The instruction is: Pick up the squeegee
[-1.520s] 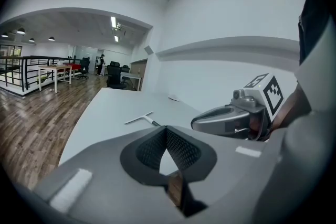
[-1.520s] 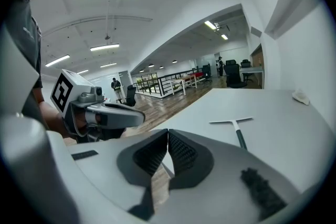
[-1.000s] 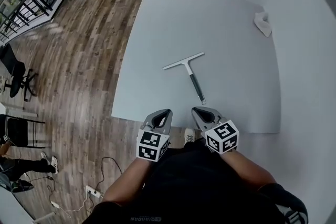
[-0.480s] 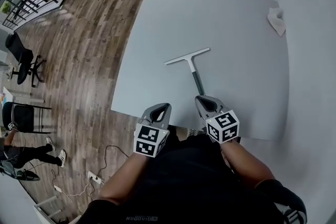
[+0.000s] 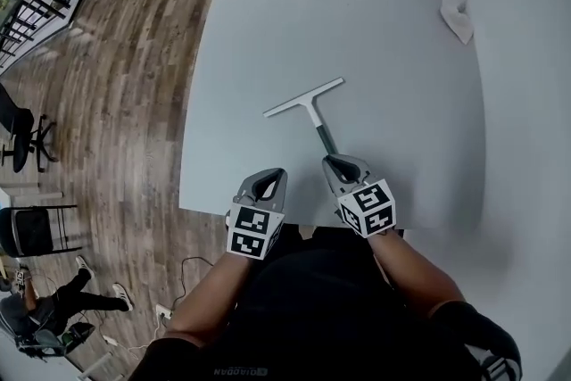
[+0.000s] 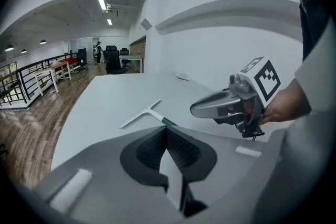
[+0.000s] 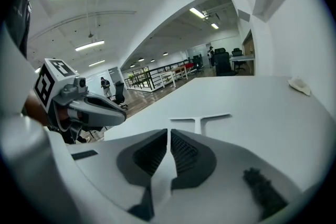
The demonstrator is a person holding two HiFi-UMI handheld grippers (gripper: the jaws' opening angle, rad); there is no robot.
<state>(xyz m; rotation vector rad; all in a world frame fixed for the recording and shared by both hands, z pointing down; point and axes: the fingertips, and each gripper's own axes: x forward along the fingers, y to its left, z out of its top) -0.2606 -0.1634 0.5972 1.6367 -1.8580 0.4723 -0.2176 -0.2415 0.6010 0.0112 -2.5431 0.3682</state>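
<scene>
The squeegee [image 5: 308, 103] lies flat on the grey table [image 5: 268, 13], its white blade across the far end and its dark handle pointing toward me. It also shows ahead of the jaws in the left gripper view [image 6: 142, 117] and the right gripper view [image 7: 202, 119]. My right gripper [image 5: 337, 163] hovers over the handle's near end, which it hides; its jaws are shut with nothing between them [image 7: 169, 131]. My left gripper [image 5: 272, 178] is at the table's front edge, left of the handle, jaws also together and holding nothing [image 6: 165, 128].
A crumpled white cloth [image 5: 457, 16] lies at the table's far right corner, close to the white wall. Wooden floor runs along the table's left side, with office chairs [image 5: 18, 138] and a person [image 5: 45, 317] further off.
Both grippers have come forward and down toward the table. The right one now covers the handle's near end, which was visible a second ago.
</scene>
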